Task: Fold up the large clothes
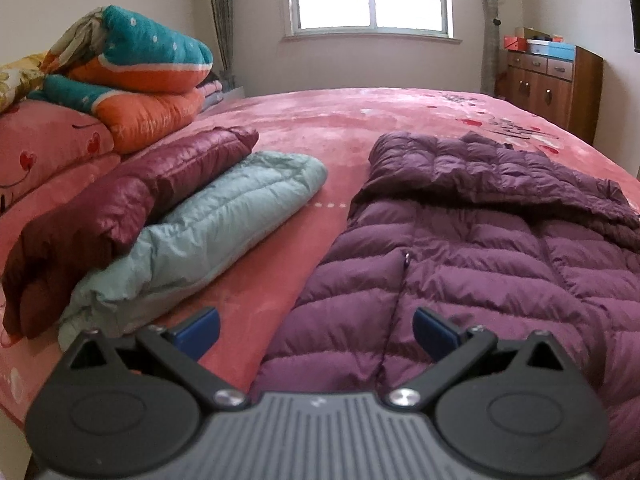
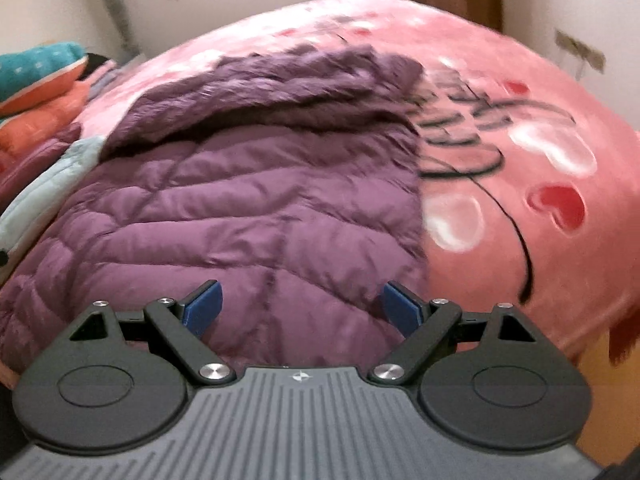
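Observation:
A purple quilted down jacket (image 1: 480, 248) lies spread flat on the pink bed cover (image 1: 320, 128), hood at the far end. It also fills the right wrist view (image 2: 240, 200). My left gripper (image 1: 316, 332) is open and empty, over the jacket's near left hem. My right gripper (image 2: 300, 308) is open and empty, over the jacket's near right hem, close to its right edge. Both sets of blue pads stand wide apart, holding nothing.
A folded maroon jacket (image 1: 120, 208) and a folded pale green jacket (image 1: 208, 232) lie left of the purple one. Stacked teal-and-orange quilts (image 1: 148, 68) and pillows sit far left. A wooden cabinet (image 1: 552, 84) stands at the back right. The bed's right edge (image 2: 600, 320) drops to the floor.

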A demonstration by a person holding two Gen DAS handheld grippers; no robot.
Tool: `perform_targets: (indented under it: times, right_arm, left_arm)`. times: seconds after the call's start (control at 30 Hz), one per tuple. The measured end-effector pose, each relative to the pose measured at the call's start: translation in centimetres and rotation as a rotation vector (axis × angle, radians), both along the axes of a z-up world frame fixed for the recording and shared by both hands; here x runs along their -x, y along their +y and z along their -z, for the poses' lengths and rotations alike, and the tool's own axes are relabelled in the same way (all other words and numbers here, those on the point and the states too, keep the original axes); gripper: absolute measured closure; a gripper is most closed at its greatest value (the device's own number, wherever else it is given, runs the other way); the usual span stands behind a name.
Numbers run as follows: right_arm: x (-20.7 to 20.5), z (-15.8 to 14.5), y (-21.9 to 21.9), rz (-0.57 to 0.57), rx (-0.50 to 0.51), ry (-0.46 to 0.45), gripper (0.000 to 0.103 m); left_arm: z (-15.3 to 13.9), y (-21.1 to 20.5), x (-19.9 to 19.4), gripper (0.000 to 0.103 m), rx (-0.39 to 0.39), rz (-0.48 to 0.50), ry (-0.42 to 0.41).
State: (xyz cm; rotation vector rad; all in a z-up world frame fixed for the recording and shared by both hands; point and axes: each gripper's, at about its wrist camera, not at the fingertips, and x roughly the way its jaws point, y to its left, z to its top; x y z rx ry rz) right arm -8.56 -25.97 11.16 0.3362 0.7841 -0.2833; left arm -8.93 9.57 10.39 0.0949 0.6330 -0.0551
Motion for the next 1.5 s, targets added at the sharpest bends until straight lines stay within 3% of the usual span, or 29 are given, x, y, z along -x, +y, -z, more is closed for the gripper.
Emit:
perform_targets:
  times: [0.23, 0.43, 0.63, 0.87, 1.07, 1.27, 1.5]
  right_arm:
    - [0.9, 0.7, -2.5, 0.065, -0.022, 0.093, 0.0]
    - [1.6, 0.9, -4.7, 0.094, -0.059, 0.097, 0.0]
    - [2.5, 0.8, -6.1, 0.127, -0.084, 0.09, 0.0]
    - [3.6, 0.3, -6.6, 0.15, -0.104, 0.1, 0.0]
    - [2.8, 1.6, -7.2, 0.099, -0.196, 0.147, 0.0]
    - [1.6, 3.2, -7.9, 0.033, -0.298, 0.202, 0.0]
    - [1.1, 4.6, -8.7, -0.055, -0.408, 0.22, 0.0]
  left_arm:
    - [0.6, 0.6, 0.0, 0.001, -0.015, -0.015, 0.005]
    - [1.2, 1.6, -0.3, 0.001, -0.034, 0.013, 0.003]
    - [1.8, 4.4, -1.2, 0.001, 0.123, 0.032, 0.052]
    - [3.2, 7.0, -2.3, 0.001, 0.227, 0.022, 0.128]
    - [4.8, 7.7, -3.4, 0.001, 0.339, 0.076, 0.235]
    - [5.8, 6.2, -3.7, 0.001, 0.352, 0.177, 0.315]
    - [6.4, 6.7, -4.2, 0.002, 0.438, 0.185, 0.347]
